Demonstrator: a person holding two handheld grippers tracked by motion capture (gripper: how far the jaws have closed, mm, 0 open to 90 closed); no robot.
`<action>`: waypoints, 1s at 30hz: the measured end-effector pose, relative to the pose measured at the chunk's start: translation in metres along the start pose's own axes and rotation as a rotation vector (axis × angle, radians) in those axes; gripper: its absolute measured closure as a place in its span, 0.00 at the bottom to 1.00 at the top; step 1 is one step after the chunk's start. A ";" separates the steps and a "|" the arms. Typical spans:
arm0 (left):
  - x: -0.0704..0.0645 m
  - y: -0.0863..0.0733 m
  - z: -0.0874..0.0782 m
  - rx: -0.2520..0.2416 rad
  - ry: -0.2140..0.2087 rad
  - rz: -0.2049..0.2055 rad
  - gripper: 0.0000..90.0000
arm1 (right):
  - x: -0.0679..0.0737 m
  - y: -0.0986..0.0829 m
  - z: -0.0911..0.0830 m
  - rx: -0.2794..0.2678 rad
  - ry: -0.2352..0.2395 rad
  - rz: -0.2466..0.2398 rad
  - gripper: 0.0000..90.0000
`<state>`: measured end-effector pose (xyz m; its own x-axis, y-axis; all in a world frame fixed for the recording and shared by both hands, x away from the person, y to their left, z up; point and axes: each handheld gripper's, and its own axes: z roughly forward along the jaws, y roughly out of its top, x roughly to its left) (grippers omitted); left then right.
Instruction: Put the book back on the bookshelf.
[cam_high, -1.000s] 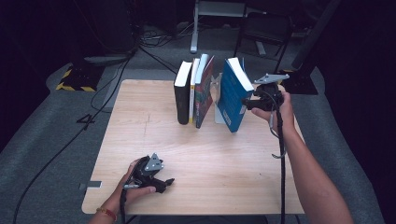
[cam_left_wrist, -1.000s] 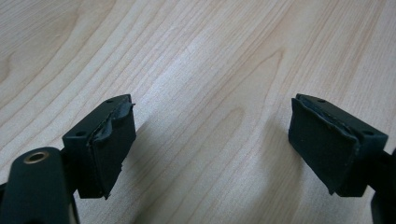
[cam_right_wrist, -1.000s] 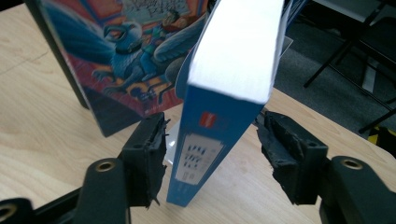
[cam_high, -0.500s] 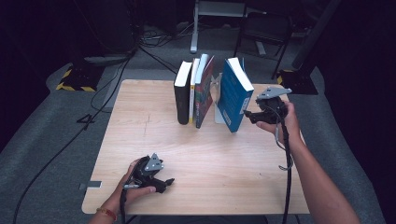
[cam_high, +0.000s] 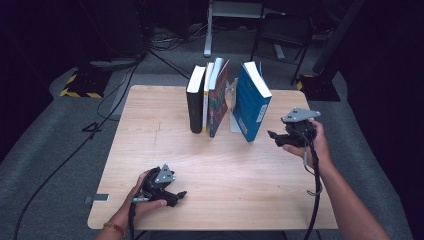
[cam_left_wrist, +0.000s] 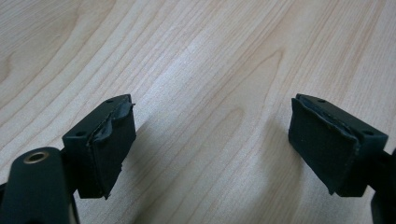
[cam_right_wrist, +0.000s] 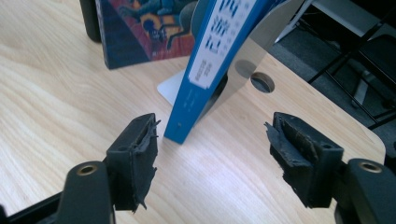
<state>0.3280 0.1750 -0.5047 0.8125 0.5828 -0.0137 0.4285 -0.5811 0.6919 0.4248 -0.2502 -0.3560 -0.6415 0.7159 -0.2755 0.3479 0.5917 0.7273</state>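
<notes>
Hovering spread-jawed, the right gripper (cam_high: 276, 135) faces the leaning blue book (cam_high: 250, 102).

The right tongs (cam_high: 274, 135), which gripped the blue book's (cam_high: 250, 102) top edge a second ago, are now lower and off it, jaws apart, just beside its leaning cover.

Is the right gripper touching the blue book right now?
Apart. The right gripper view shows the right gripper open, with bare table between its fingers and the blue book. The high view also shows a gap.
</notes>
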 end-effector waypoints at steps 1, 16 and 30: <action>0.000 0.000 0.000 0.000 0.000 -0.001 0.17 | 0.001 -0.003 -0.001 0.000 -0.001 -0.004 0.35; 0.000 0.000 0.000 0.000 0.000 0.000 0.17 | 0.003 -0.047 -0.008 0.006 0.016 -0.030 0.29; 0.000 0.000 0.000 0.000 0.001 -0.002 0.17 | 0.010 -0.093 -0.010 0.044 0.045 -0.046 0.25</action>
<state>0.3279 0.1748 -0.5047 0.8111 0.5848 -0.0141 0.4299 -0.5796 0.6923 0.3793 -0.3019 -0.4198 -0.6872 0.6707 -0.2791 0.3465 0.6403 0.6856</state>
